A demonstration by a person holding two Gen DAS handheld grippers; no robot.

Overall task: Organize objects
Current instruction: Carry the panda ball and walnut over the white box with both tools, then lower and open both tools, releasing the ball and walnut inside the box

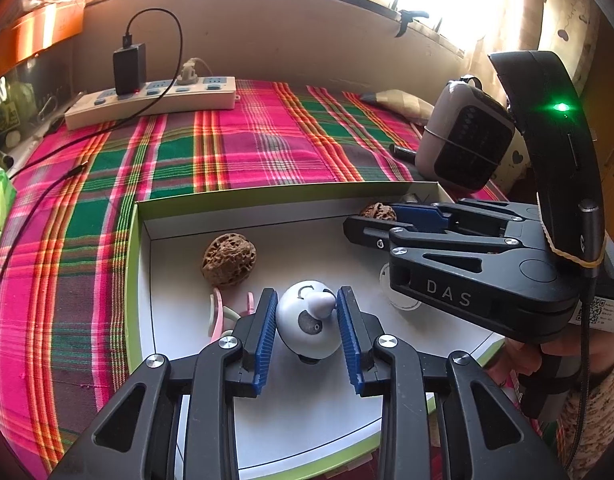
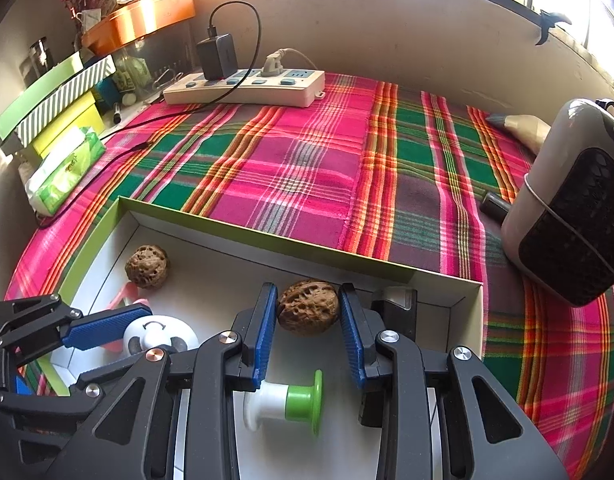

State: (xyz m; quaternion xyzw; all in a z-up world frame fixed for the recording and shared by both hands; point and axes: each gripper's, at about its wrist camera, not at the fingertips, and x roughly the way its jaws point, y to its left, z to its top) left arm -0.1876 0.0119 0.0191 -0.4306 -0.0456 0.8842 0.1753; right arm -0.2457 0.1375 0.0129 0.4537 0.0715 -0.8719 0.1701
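— Plaid cloth [image 2: 307, 160] covers the whole table; what's on it?

— A shallow white box [image 2: 243, 236] with green rims, near the front edge. Inside, the left gripper [image 1: 307, 316] has its blue pads against a white panda toy [image 1: 309, 322], seemingly pinching it. The right gripper [image 2: 307, 312] brackets a walnut [image 2: 308, 311] by the box's far wall, pads touching or just shy; I can't tell which.

— Anything else?

— Another walnut [image 1: 228, 260] toward the box's far left corner, and a green-and-white spool [image 2: 287, 404] under the right gripper.
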